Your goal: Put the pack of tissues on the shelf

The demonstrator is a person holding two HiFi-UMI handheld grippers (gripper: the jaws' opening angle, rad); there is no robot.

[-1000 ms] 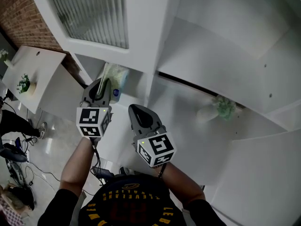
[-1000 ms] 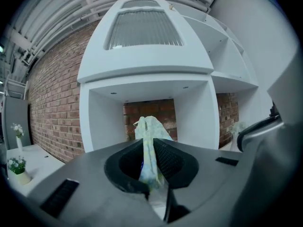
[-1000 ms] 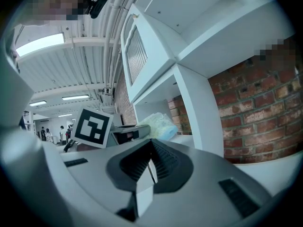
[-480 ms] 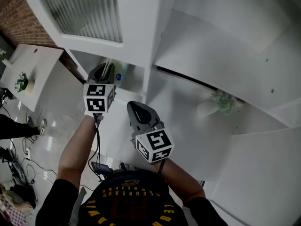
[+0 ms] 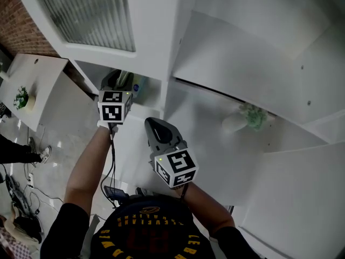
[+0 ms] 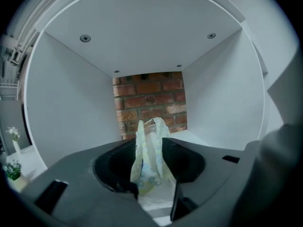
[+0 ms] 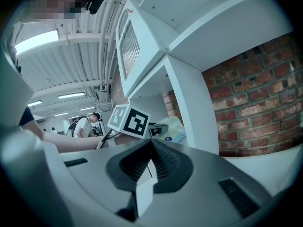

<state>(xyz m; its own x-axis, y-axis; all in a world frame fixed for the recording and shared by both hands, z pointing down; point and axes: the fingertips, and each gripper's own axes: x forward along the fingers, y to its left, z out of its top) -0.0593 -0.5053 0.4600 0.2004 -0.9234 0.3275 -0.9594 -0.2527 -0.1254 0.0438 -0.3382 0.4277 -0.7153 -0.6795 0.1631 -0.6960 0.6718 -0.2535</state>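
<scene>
- Opening inside a shelf compartment (image 6: 71, 108), the left gripper (image 5: 121, 81) has its jaws parting. The pack of tissues (image 6: 149, 157) stands upright between them on the compartment floor, with a brick wall (image 6: 151, 98) behind.
- Outside the shelf, the right gripper (image 5: 157, 133) has its jaws closed together and holds nothing.
- The neighbouring compartment holds a blurred green object (image 5: 252, 116).

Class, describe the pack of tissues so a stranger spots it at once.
Start at the white shelf unit; look into the open compartment below its ribbed-glass door. The pack of tissues stands between the left gripper's opening jaws, a pale patterned wrapper, alone in that compartment.
</scene>
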